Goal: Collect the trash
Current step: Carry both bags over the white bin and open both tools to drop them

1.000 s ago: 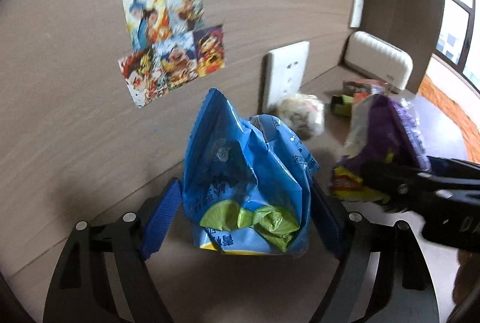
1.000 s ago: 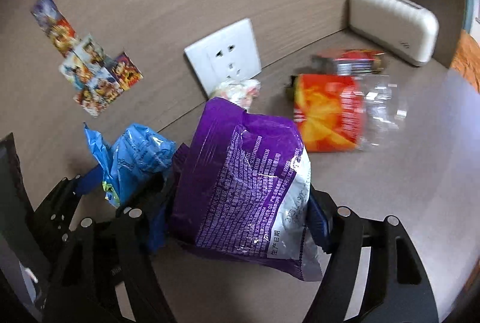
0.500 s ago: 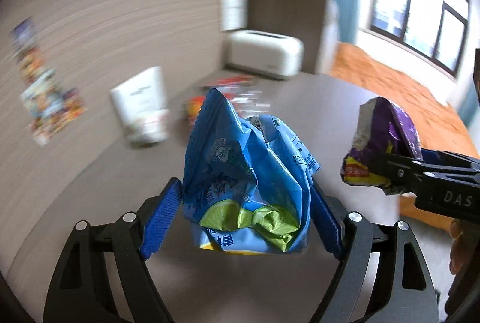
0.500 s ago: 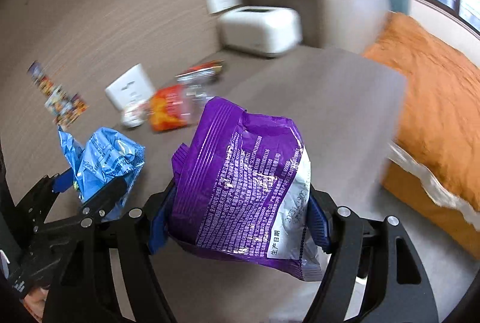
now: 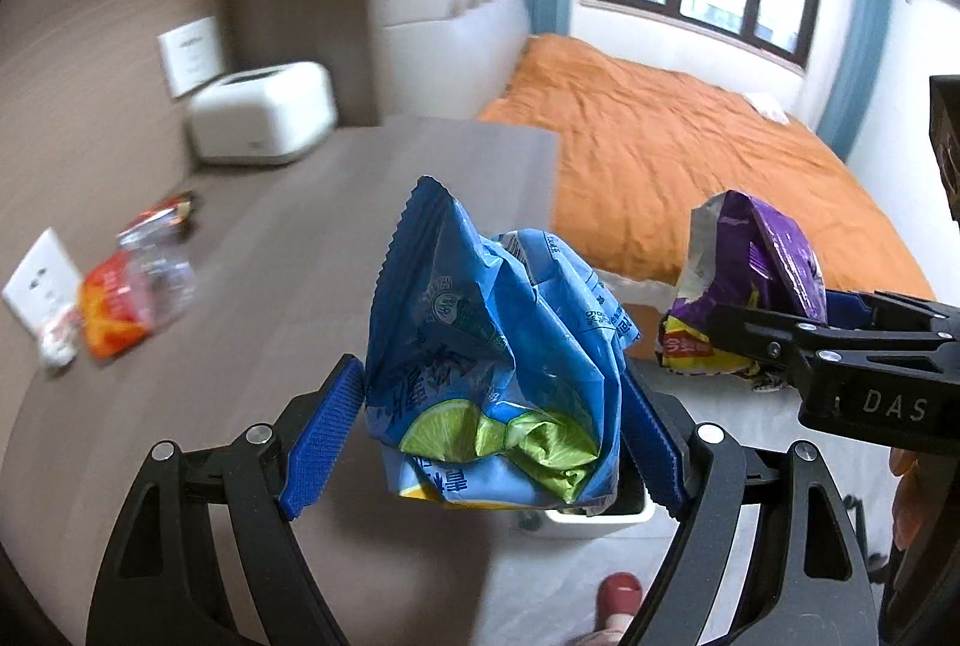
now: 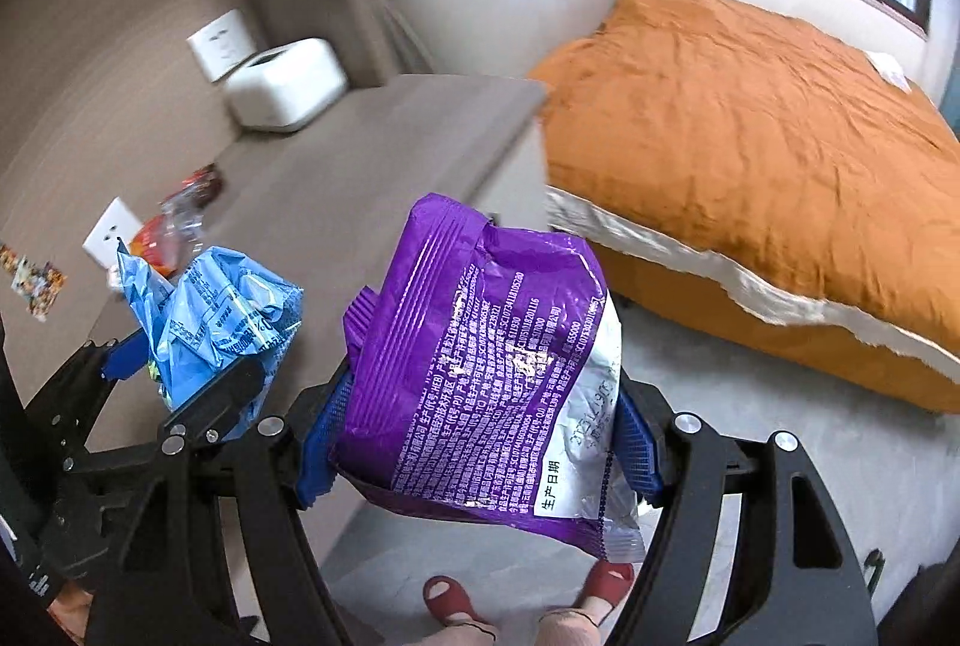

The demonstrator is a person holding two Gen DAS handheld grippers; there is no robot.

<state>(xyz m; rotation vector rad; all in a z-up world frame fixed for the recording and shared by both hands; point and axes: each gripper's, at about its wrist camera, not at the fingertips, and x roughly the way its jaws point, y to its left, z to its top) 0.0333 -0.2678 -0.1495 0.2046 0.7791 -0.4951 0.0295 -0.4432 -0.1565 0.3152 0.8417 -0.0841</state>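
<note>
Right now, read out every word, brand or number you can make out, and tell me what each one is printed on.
"DAS": white letters on the black right gripper, in the left wrist view.
"生产日期": on the white patch of the purple snack bag.
Purple bag's long white columns of print: too small to read.
Blue snack bag: large white characters and a round seal, crumpled, not readable.
Orange wrapper on the desk: blurred.
</note>
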